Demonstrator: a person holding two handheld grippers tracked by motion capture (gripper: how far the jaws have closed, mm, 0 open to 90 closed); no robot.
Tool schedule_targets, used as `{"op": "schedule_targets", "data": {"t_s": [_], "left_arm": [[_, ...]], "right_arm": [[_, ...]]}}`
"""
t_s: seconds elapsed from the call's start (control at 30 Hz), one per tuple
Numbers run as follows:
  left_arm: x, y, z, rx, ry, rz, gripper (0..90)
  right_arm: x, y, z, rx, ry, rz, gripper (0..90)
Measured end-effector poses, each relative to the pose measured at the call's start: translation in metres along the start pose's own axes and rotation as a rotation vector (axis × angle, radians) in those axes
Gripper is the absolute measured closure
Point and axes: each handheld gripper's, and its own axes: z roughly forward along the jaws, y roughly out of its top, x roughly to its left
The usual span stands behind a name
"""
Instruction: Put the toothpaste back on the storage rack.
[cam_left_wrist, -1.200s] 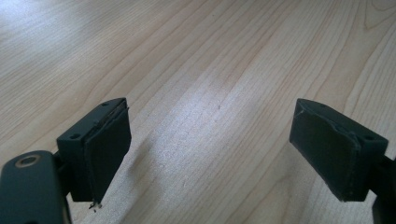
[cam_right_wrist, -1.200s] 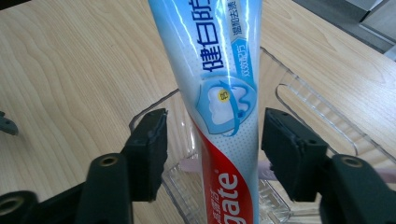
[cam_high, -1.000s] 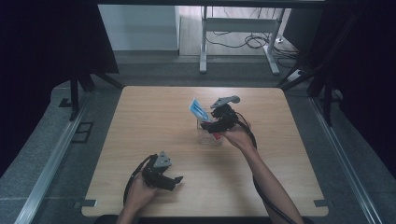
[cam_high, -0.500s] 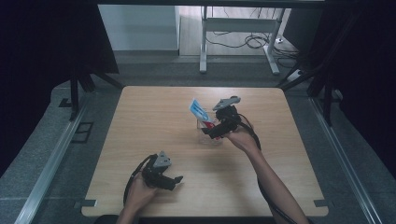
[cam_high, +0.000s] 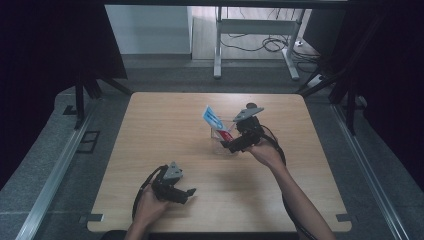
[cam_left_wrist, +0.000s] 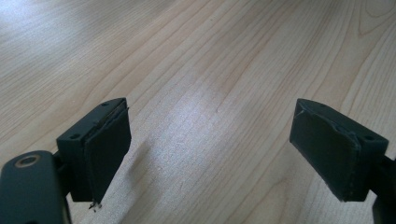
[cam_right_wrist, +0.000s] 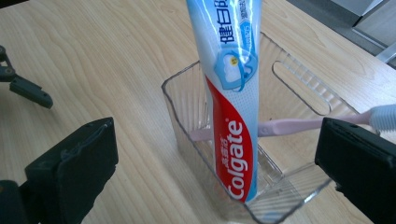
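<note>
Overhead, the right gripper (cam_high: 231, 145) sits at the near edge of the clear ribbed plastic bin (cam_high: 223, 134) mid-table with its jaws just spread and empty, so drawing straight back looks wise. Its own view shows the red, white and blue toothpaste tube (cam_right_wrist: 231, 107) leaning upright inside the bin beside a pink toothbrush (cam_right_wrist: 299, 125). Meanwhile the left gripper (cam_left_wrist: 224, 154) rests wide apart over the bare pale wooden table (cam_left_wrist: 196, 56).
</note>
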Motion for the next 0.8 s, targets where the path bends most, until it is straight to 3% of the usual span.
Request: {"op": "schedule_targets", "data": {"t_s": [0.8], "left_arm": [[0.000,-0.001,0.000,-0.016,0.003,0.005,12.8]], "right_arm": [[0.009,-0.024,-0.027,-0.022,-0.010,-0.016,1.2]]}}
